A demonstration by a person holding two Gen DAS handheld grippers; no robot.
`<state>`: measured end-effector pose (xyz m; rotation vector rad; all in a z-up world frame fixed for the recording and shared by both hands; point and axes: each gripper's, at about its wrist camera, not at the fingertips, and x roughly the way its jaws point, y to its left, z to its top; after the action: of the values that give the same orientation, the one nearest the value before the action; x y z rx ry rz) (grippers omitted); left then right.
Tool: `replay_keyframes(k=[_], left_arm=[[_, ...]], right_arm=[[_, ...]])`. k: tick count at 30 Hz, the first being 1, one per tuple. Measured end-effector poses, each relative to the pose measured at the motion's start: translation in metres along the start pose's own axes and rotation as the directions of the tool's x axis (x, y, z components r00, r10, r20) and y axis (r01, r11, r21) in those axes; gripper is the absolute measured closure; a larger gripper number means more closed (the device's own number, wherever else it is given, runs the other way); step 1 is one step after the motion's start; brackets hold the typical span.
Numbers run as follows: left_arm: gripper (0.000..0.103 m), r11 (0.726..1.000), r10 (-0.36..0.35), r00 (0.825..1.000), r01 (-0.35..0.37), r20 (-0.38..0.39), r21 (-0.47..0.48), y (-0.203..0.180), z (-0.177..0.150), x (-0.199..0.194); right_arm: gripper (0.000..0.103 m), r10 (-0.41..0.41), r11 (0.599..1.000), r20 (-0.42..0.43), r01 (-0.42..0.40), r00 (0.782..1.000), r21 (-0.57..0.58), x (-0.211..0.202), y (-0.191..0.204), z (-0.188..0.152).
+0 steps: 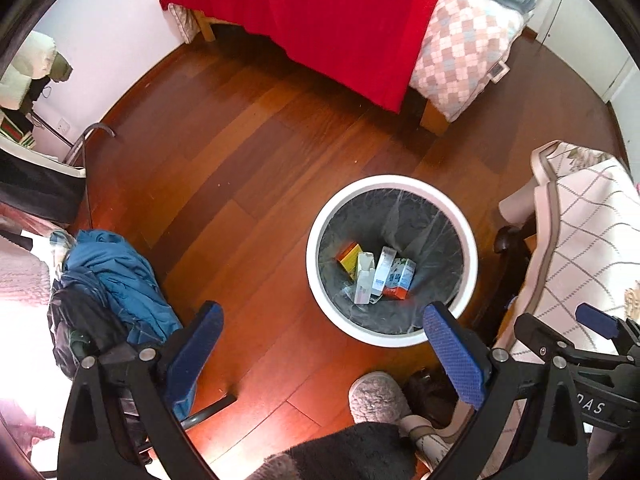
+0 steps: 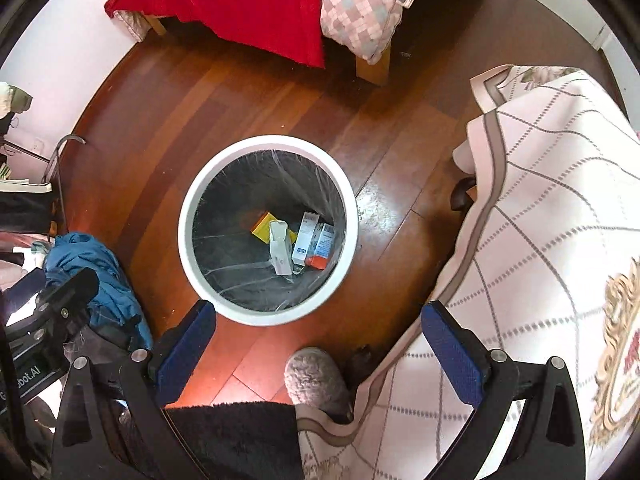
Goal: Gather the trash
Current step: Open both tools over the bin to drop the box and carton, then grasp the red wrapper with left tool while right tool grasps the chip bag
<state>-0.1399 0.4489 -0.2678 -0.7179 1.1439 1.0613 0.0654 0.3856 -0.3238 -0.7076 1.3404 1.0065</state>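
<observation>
A round white trash bin (image 1: 320, 216) (image 2: 188, 204) with a dark liner stands on the wooden floor. Inside it lie several small cartons: a yellow and orange box (image 1: 349, 258) (image 2: 264, 227), a white carton (image 1: 364, 278) (image 2: 280, 248), and blue and white cartons (image 1: 394, 274) (image 2: 316, 242). My left gripper (image 1: 324, 344) hangs high above the floor beside the bin, open and empty. My right gripper (image 2: 318, 336) hovers above the bin's near edge, also open with nothing between its blue pads. Each gripper shows at the edge of the other's view.
A bed with a red blanket (image 1: 320, 20) (image 2: 240, 4) and checked quilt (image 1: 460, 48) stands at the far side. A chair draped in a cream patterned cloth (image 2: 540, 220) (image 1: 580, 220) is to the right. A pile of blue clothes (image 1: 116, 280) (image 2: 92, 272) lies left. A person's grey slipper (image 1: 376, 398) (image 2: 316, 376) is near.
</observation>
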Motion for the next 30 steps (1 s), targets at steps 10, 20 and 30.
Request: replay_keyframes(k=[10,20,30], left_arm=[[0.001,1.000,-0.008,0.988,0.007,0.152,0.005,0.001,-0.020,-0.093],[0.001,0.999,-0.033,0.962,0.020,0.272,0.050,-0.013,-0.050,-0.173],[0.001,0.989,-0.098,0.937,0.053,0.337,0.140,-0.111,-0.083,-0.198]], right_arm=[[0.000,0.056,0.998,0.157,-0.060,0.986,0.019,-0.096,-0.004,-0.034],[0.000,0.150,0.985,0.330,-0.170,0.932,0.032,-0.194,-0.016,-0.085],[0.000,0.185,0.945,0.441,-0.282,0.878,0.164,-0.250,-0.112,-0.166]])
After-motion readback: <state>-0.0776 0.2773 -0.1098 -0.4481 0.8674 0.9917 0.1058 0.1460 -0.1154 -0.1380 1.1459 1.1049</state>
